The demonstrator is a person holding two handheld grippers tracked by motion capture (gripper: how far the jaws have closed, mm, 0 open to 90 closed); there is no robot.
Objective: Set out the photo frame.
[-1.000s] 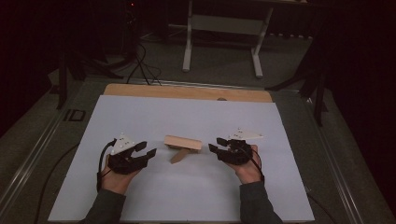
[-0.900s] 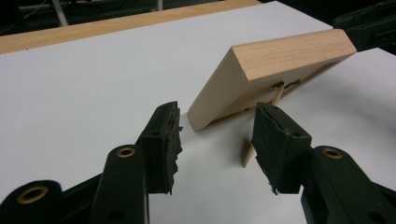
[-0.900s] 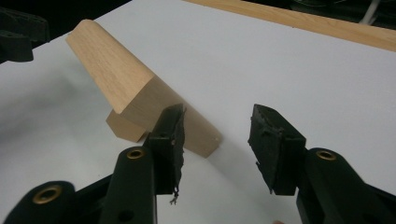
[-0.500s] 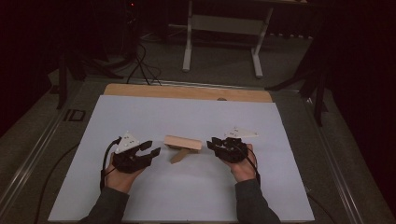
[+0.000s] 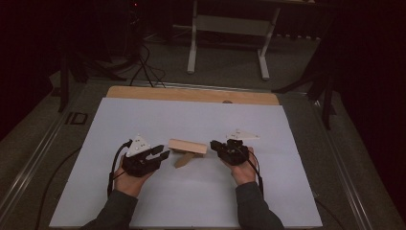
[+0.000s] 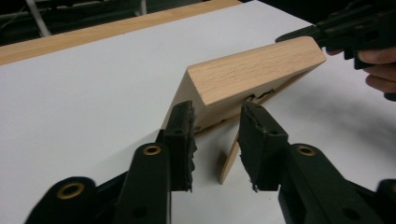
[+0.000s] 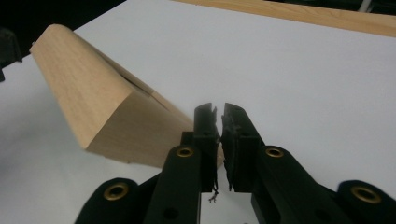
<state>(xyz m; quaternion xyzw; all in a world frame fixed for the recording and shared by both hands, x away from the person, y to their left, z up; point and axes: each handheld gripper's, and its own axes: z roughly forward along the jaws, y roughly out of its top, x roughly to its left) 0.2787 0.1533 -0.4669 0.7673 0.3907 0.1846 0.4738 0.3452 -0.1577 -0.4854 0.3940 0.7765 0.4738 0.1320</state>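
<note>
Block sits mid-table on white sheet, propped on small wood leg. Left gripper just closing, jaws apart round block's near end, not yet pinching. Right gripper just closing, jaws almost together, nothing between, beside block's other end. Step: grabbing. Next: left squeezes block.

We see a dim room around the table; a white sheet covers most of its top, leaving a strip of bare wood along the far edge; beyond that edge lies grey floor, where a pale metal stand rests on two legs; dark cables trail near the far left corner; the back wall is lost in shadow.
</note>
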